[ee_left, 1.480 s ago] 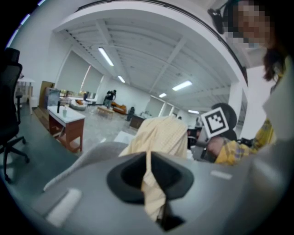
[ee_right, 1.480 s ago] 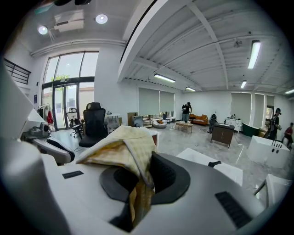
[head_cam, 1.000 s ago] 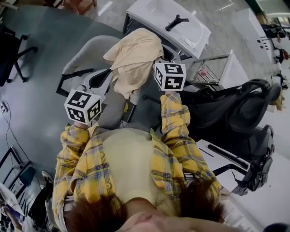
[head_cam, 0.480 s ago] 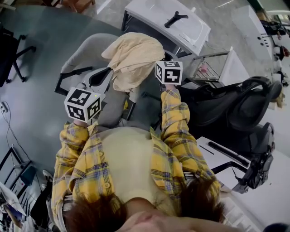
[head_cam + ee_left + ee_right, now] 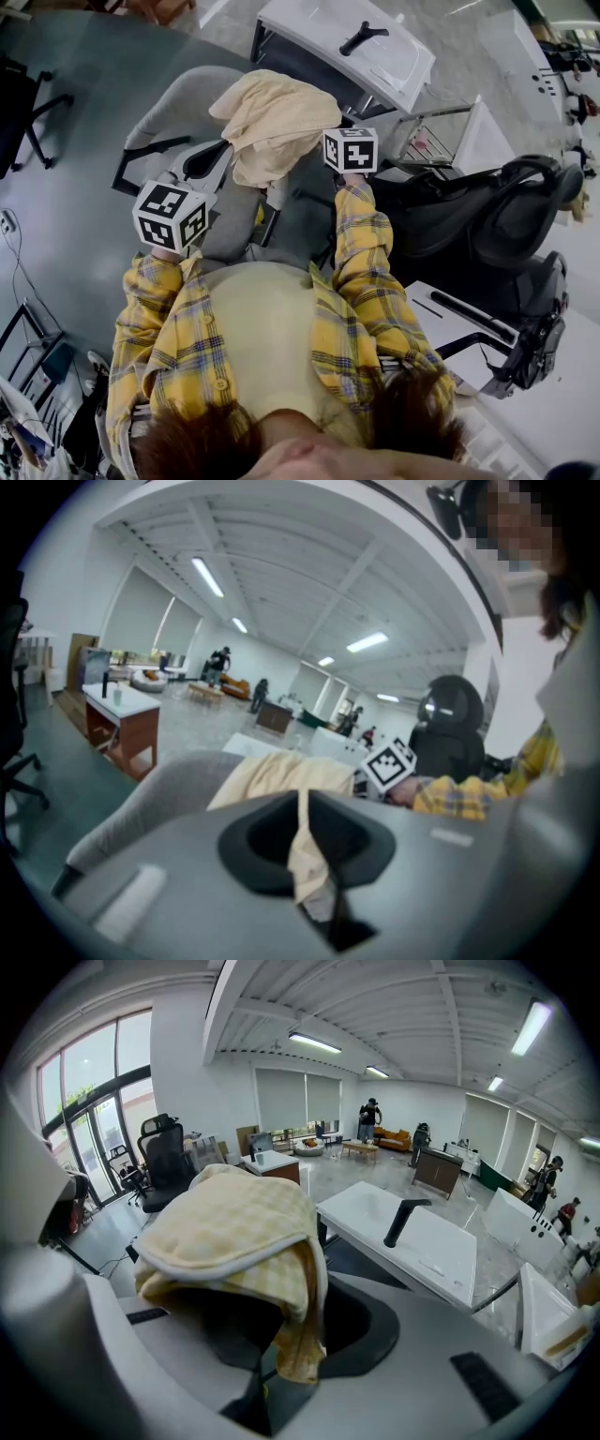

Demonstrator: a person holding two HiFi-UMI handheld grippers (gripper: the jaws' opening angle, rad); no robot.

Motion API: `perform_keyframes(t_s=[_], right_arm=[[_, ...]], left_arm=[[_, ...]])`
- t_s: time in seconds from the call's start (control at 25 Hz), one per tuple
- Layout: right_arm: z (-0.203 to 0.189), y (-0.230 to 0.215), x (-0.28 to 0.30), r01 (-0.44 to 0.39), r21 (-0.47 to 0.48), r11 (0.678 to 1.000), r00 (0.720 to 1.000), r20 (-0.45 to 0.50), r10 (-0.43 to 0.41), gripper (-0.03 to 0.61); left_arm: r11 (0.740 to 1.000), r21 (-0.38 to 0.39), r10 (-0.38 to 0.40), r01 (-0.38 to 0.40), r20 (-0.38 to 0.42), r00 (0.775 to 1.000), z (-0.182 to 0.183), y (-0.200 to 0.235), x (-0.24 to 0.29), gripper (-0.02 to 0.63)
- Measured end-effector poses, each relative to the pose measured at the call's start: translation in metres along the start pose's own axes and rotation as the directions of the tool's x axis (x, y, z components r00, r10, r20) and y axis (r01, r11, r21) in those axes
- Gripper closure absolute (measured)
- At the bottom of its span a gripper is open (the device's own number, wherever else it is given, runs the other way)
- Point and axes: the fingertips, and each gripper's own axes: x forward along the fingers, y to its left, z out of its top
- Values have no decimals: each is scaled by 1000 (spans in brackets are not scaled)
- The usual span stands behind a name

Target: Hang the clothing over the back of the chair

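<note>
A cream checked garment (image 5: 272, 120) lies bunched over the back of a grey upholstered chair (image 5: 178, 105). My left gripper (image 5: 217, 159) is at the garment's left side, shut on a thin strip of the cloth (image 5: 305, 850). My right gripper (image 5: 314, 148) is at its right side, its jaws mostly hidden under the cloth in the head view. In the right gripper view the garment (image 5: 234, 1227) hangs in a fold from the right gripper (image 5: 281, 1340), which is shut on its edge. The chair back (image 5: 141, 808) and the garment (image 5: 281, 775) show ahead in the left gripper view.
A white table (image 5: 375, 70) bearing a black handle (image 5: 364, 37) stands behind the chair. To the right are a wire rack (image 5: 427, 141) and a black office chair (image 5: 487, 220). Another black chair (image 5: 23, 103) stands far left. A white desk (image 5: 469, 328) is at lower right.
My right gripper has sunk and moved away from me, and the garment has settled lower onto the chair back. My left gripper has kept still.
</note>
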Motion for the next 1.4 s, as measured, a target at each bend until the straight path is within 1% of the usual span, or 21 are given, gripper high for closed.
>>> perform_keyframes(t_s=[0.28, 0.32, 0.6, 0.88, 1.08, 1.4], right_arm=[[-20, 1, 0, -30, 13, 999, 997, -67, 30, 440], [-22, 2, -1, -30, 13, 999, 997, -73, 30, 436], [-31, 1, -15, 2, 19, 1000, 998, -68, 0, 436], [-28, 13, -34, 21, 37, 999, 1000, -12, -21, 436], [-27, 23, -47, 34, 43, 998, 999, 17, -35, 436], [-35, 45, -63, 44, 57, 997, 998, 42, -46, 480]], left_arm=[[1000, 0, -4, 4, -8, 1000, -4, -1, 0, 582], [1000, 1, -6, 6, -8, 1000, -5, -2, 0, 583], [1000, 4, -18, 18, -7, 1000, -10, -5, -5, 583], [999, 16, -31, 31, 3, 1000, -11, -6, -16, 583], [1000, 17, -25, 25, 16, 1000, -14, -6, -30, 583], [1000, 8, -16, 16, 27, 1000, -24, -1, -53, 583]])
